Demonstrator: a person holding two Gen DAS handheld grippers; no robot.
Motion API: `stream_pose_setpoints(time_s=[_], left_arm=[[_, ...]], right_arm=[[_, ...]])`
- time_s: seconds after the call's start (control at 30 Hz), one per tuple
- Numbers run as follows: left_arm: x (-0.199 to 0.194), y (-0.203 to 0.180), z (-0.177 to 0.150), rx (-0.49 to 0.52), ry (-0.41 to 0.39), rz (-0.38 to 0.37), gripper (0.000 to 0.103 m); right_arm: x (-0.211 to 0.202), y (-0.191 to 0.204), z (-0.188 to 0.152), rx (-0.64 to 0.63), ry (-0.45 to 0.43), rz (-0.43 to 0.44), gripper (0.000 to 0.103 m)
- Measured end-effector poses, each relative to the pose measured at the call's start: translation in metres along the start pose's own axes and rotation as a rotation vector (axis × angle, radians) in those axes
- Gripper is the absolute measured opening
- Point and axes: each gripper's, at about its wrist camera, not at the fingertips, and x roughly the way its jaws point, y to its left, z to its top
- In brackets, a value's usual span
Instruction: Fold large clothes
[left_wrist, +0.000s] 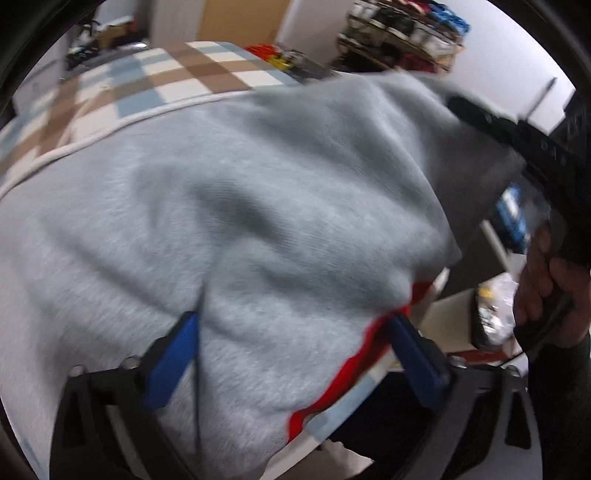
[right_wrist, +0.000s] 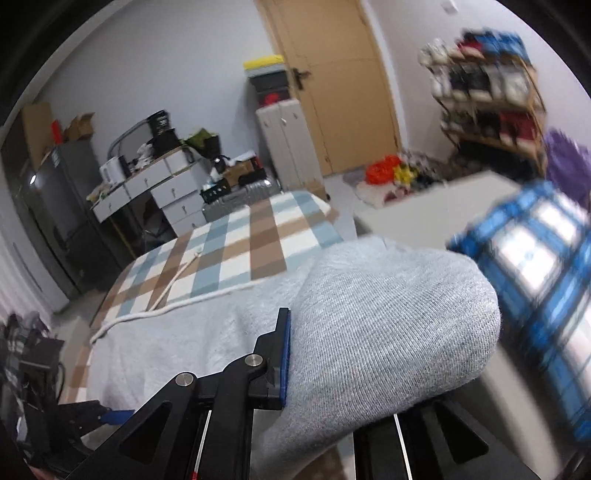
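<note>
A large grey sweatshirt (left_wrist: 240, 221) lies spread over a bed with a checked sheet (left_wrist: 177, 74). A white cord (right_wrist: 166, 310) runs along its far edge, and a red strip (left_wrist: 351, 369) shows at its near hem. My left gripper (left_wrist: 291, 350) hovers over the near hem, open wide; its blue pads (left_wrist: 173, 358) stand well apart with grey cloth lying below them. My right gripper (right_wrist: 295, 350) is shut on a lifted fold of the sweatshirt (right_wrist: 388, 325), which drapes over and hides its right finger. In the left wrist view the right gripper (left_wrist: 480, 114) holds that corner raised.
A person's hand (left_wrist: 546, 295) grips the right tool's handle. A blurred blue checked cloth (right_wrist: 535, 258) hangs close on the right. A white box (right_wrist: 424, 210), a shoe rack (right_wrist: 487, 85), a door (right_wrist: 332, 92) and a cluttered drawer desk (right_wrist: 155, 184) stand beyond the bed.
</note>
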Motion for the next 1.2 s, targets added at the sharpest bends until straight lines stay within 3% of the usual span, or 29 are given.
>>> stream_pose_setpoints(time_s=[0.07,0.17,0.3,0.43,0.53,0.63,0.73,0.83,1.1,1.2], left_arm=[[-0.013,0.012,-0.004,-0.016,0.011,-0.061,0.098],[-0.048,0.05,-0.027,-0.171,0.029,-0.195,0.092],[-0.12,0.109,-0.069,-0.291,-0.076,-0.243,0.092],[-0.181,0.173,-0.12,-0.433,-0.213,-0.199,0.092],[-0.194,0.209,-0.152,-0.543,-0.279,-0.261,0.092],[-0.189,0.225,-0.162,-0.624,-0.269,-0.315,0.092],[-0.192,0.219,-0.159,-0.579,-0.274,-0.306,0.092],[-0.188,0.218,-0.156,-0.584,-0.247,-0.303,0.092],[-0.182,0.22,-0.125,-0.634,-0.245,-0.345,0.093],[-0.166,0.219,-0.1,-0.636,-0.178,-0.355,0.093]], right_arm=[[0.001,0.015,0.013,-0.04,-0.004,0.011,0.01],[-0.011,0.061,0.027,-0.196,-0.061,0.025,0.01],[-0.034,0.14,0.021,-0.448,-0.15,0.064,0.01],[-0.044,0.219,-0.017,-0.71,-0.187,0.107,0.01],[-0.038,0.273,-0.067,-0.908,-0.159,0.153,0.01],[-0.023,0.3,-0.116,-0.997,-0.082,0.201,0.01],[-0.005,0.306,-0.158,-1.036,0.002,0.247,0.01],[0.002,0.313,-0.19,-1.097,-0.005,0.235,0.011],[0.0,0.295,-0.176,-0.921,-0.017,0.322,0.011],[-0.008,0.294,-0.169,-0.877,-0.011,0.344,0.011]])
